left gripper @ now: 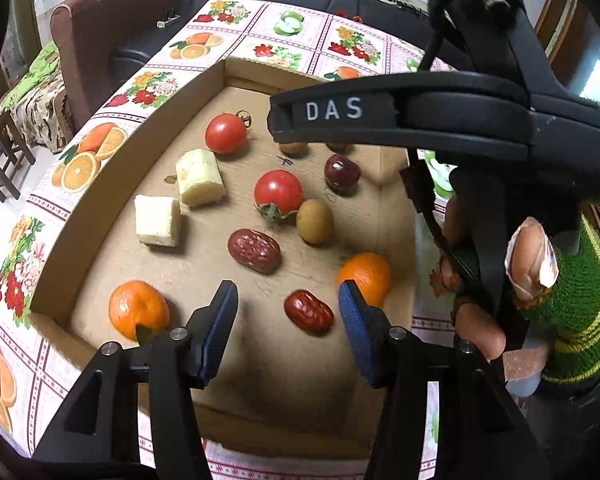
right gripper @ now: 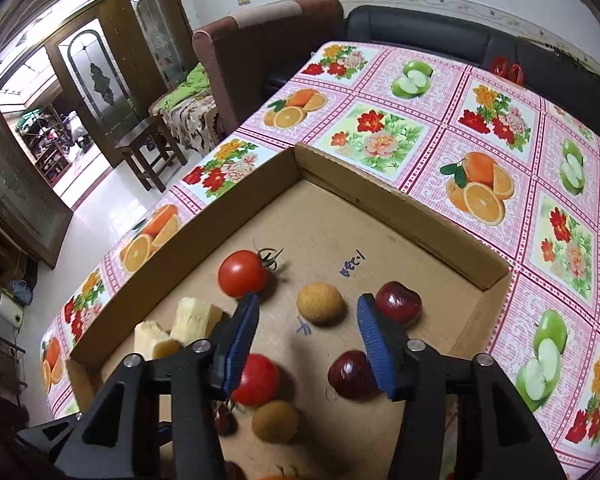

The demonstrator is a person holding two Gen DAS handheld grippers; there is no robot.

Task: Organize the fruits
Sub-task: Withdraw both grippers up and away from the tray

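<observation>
A shallow cardboard tray (left gripper: 140, 148) holds the fruit. My left gripper (left gripper: 287, 286) stands open above the tray's near part. A red date (left gripper: 309, 312) lies on the floor below the gap, untouched, and a second date (left gripper: 254, 250) lies further in. Two small oranges (left gripper: 139, 309) (left gripper: 366, 276) flank the fingers. Two tomatoes (left gripper: 278, 192), two pale cut chunks (left gripper: 199, 178), a longan (left gripper: 314, 221) and a dark cherry (left gripper: 341, 174) lie beyond. My right gripper (right gripper: 309, 300) is open over a longan (right gripper: 320, 303), with cherries (right gripper: 398, 304) (right gripper: 352, 374) and tomatoes (right gripper: 242, 274) around it.
The tray sits on a table with a pink fruit-and-flower cloth (right gripper: 480, 128). The right tool's black body marked DAS (left gripper: 380, 116) and a hand in a green sleeve (left gripper: 572, 300) cross the left view. A sofa (right gripper: 420, 28), an armchair (right gripper: 260, 40) and a stool (right gripper: 148, 152) stand beyond.
</observation>
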